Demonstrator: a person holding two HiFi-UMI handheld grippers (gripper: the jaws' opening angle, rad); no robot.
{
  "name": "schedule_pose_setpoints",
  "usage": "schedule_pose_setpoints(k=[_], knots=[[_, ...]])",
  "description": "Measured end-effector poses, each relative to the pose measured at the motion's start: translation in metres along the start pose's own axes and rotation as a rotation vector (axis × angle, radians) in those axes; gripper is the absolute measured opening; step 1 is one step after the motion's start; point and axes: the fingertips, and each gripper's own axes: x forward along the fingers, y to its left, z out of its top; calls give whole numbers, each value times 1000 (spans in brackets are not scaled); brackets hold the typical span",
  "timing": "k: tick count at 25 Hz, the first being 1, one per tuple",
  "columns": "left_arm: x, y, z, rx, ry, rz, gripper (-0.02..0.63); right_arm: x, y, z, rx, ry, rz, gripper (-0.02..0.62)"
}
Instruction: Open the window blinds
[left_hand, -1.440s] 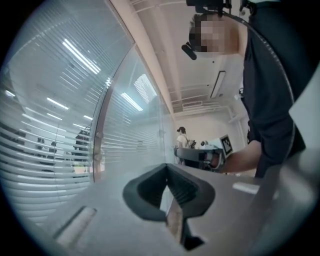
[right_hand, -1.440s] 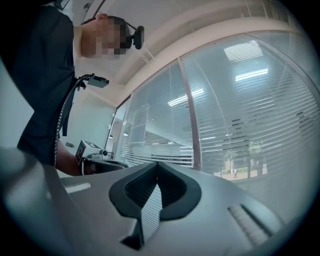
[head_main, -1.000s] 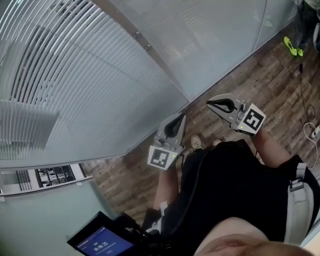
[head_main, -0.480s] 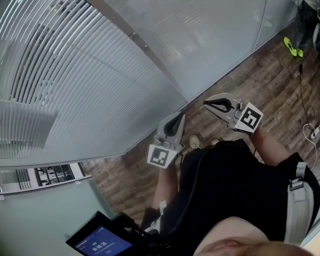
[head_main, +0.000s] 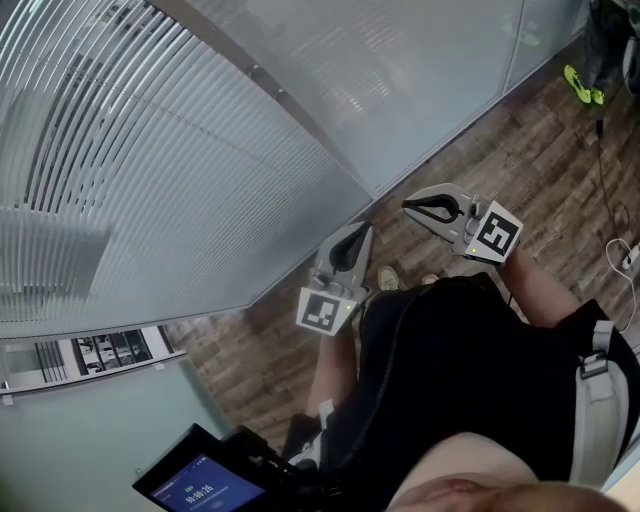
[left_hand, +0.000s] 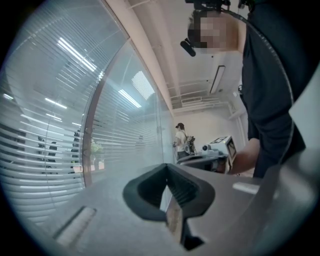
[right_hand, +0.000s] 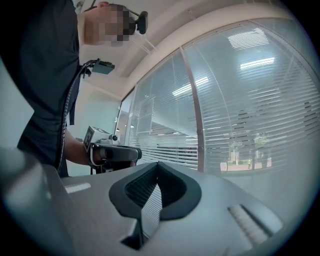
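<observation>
Horizontal slatted window blinds (head_main: 150, 150) hang behind a glass wall that fills the upper left of the head view. They also show in the left gripper view as blinds (left_hand: 40, 130) and in the right gripper view as blinds (right_hand: 250, 115). My left gripper (head_main: 352, 236) is held level in front of the person's body, shut and empty, a short way from the glass. My right gripper (head_main: 410, 207) is beside it, also shut with nothing in it. Up close, the left gripper (left_hand: 167, 170) and right gripper (right_hand: 157, 167) each have their pads together at the tip. Neither touches the blinds.
A vertical frame post (head_main: 270, 85) divides the glass panels. Wooden floor (head_main: 520, 150) runs along the wall's foot. A device with a blue screen (head_main: 205, 485) sits low left. Cables (head_main: 620, 250) lie at the right. Another person (left_hand: 180, 140) stands far off.
</observation>
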Motion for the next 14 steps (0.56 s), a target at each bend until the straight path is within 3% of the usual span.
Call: schedule_pose_setpoints(k=[14], knots=[[4, -3, -1, -4, -6, -9, 3, 0, -2, 0, -2, 9, 2, 5]])
